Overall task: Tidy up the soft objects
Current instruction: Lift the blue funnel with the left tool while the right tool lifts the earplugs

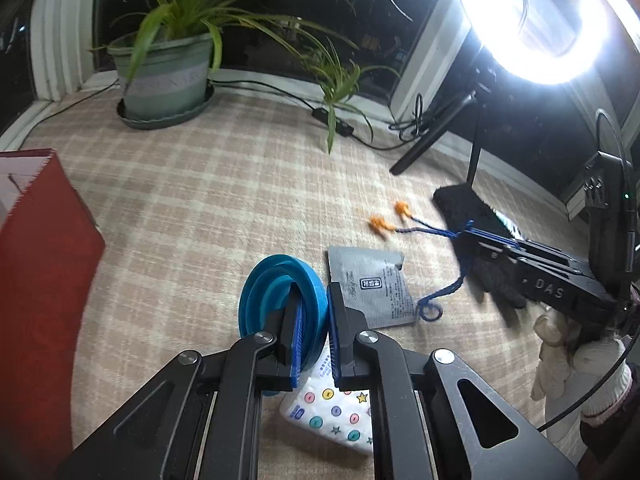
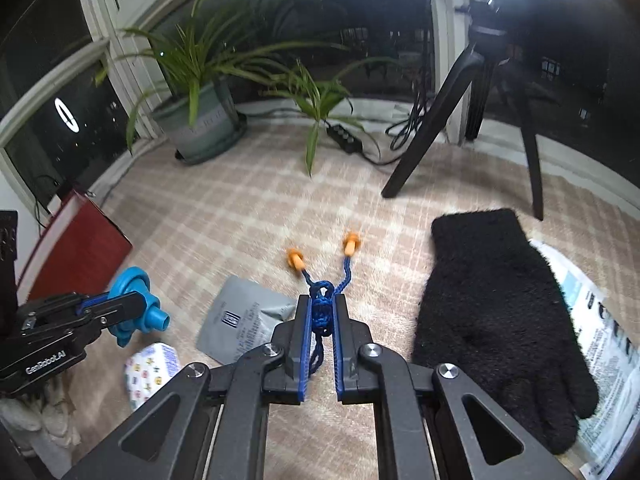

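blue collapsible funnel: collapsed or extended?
Collapsed. The blue funnel shows nested concentric rings flattened together, held on edge in the left gripper.

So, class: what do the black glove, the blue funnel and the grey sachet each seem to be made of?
Black glove: fuzzy knit, matte, fibres visible at its edges.
Blue funnel: probably silicone or soft plastic, smooth, ringed folds.
Grey sachet: likely foil or plastic film, slight sheen, torn corner.

A collapsed blue silicone funnel (image 1: pixel 280 300) stands on edge at near centre, corded orange earplugs (image 2: pixel 320 280) with a knotted blue cord stretch to its right, and a fuzzy black glove (image 2: pixel 500 312) lies flat at far right on the checked cloth.
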### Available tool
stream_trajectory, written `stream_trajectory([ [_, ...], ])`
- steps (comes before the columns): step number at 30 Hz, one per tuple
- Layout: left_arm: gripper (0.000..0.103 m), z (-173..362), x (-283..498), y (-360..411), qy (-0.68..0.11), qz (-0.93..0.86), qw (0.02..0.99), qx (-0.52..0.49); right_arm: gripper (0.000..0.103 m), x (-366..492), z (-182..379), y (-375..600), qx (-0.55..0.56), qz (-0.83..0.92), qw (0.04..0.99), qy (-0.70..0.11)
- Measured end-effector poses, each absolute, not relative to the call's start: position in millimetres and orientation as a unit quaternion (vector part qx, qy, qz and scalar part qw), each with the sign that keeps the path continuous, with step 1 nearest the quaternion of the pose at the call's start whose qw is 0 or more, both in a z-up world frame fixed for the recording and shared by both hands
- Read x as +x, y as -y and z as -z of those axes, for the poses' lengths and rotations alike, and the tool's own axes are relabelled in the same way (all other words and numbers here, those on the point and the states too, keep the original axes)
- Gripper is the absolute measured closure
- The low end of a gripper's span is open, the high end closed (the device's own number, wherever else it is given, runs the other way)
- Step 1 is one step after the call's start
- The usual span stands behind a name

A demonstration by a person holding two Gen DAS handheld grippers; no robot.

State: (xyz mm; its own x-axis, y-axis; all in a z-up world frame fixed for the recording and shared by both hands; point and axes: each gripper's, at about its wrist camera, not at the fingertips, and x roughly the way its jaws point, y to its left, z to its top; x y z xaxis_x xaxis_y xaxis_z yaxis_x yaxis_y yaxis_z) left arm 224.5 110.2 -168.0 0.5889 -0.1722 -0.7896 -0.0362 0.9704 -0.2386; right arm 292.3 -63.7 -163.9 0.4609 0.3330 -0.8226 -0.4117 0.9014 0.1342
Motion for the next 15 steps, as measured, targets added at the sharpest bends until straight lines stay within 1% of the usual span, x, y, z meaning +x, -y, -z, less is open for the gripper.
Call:
stream_trajectory([
  [15, 0.094, 108.4, 168.6, -121.4, -0.385, 0.045, 0.909, -0.153, 0.095, 244.1, 75.3, 73.6, -0.017, -0.251, 0.878, -0.407],
])
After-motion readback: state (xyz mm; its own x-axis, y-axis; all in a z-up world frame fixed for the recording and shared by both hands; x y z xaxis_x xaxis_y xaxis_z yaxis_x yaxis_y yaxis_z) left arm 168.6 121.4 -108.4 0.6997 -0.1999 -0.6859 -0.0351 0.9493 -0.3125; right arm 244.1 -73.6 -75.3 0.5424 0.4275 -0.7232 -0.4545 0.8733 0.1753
